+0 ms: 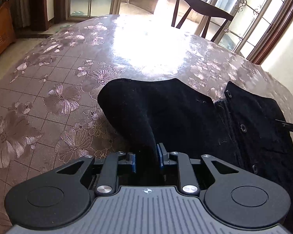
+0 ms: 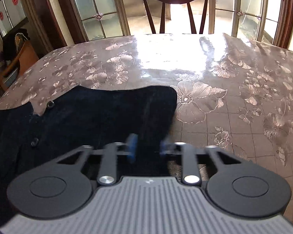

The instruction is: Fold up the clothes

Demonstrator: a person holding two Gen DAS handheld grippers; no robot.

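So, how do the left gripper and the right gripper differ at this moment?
The left gripper is sharp in its view, with a raised ridge of the black garment running up between its fingers; the right gripper is blurred, with flat cloth between its fingers. Both are open, with blue pads, over the flowered tablecloth.

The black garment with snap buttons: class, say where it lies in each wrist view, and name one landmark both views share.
Left wrist view: the black garment fills centre to right edge, a ridge of it rising between the left claw pads.
Right wrist view: the black garment fills lower left to centre, ahead of the right claw.
Shared landmark: the dark wooden chair beyond the floral table.
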